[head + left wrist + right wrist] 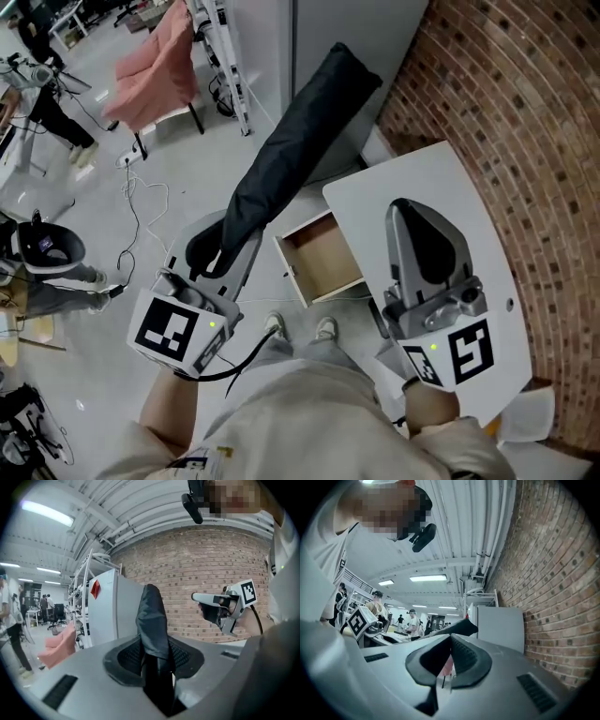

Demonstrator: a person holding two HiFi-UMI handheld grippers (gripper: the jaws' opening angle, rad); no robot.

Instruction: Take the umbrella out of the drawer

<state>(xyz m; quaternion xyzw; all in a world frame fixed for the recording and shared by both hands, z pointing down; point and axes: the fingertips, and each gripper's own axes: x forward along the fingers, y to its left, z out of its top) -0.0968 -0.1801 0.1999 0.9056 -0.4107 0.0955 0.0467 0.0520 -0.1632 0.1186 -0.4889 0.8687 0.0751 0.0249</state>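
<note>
The long black folded umbrella in its fabric sleeve (pixel 291 141) was grasped near its lower end by the left hand-held gripper (pixel 214 251) and held aslant in the air, clear of the open wood-lined drawer (pixel 323 258) of the white counter (pixel 450 178). The right hand-held gripper (pixel 403 211) was held above that counter, its jaws drawn together on nothing.

Pink chair (pixel 155 66), brick wall (pixel 511 94), grey floor (pixel 103 225)
</note>
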